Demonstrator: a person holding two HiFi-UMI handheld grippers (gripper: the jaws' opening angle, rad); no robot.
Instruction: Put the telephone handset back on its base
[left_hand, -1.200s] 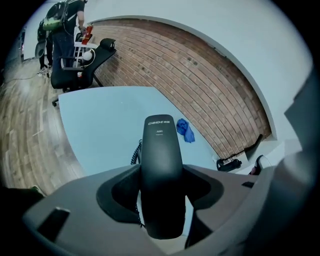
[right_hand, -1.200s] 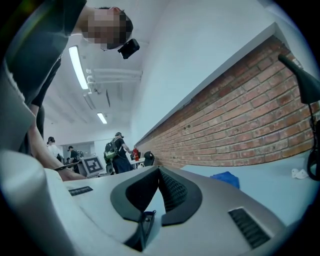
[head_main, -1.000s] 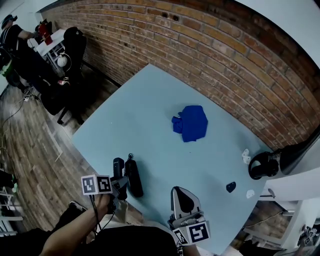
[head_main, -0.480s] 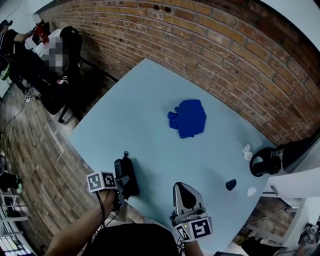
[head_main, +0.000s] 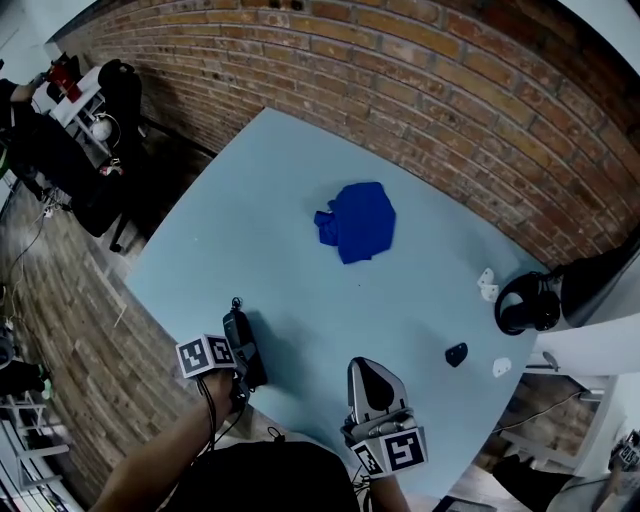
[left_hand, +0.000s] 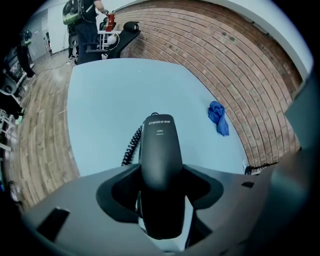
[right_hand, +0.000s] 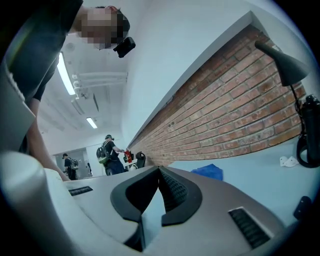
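task thing: the handset (head_main: 246, 345) is at the near left edge of the table (head_main: 270, 200), with its coiled cord (left_hand: 131, 146) trailing off its far end.
left claw: the left gripper (head_main: 238, 362) has its jaws spread wide and pressed against both sides of the handset's middle.
right claw: the right gripper (head_main: 368, 385) points level over the near edge; its jaw tips are together with nothing between them.
base: in the head view a dark body lies under or against the handset, and i cannot tell the two apart.
done: the handset is picked up and brought low, probably almost seated.
left: settle it fully and let go.
changed: a second ago two dark pieces showed side by side there; now they overlap as one. the blue cloth (head_main: 355, 220) sits further left in the head view.
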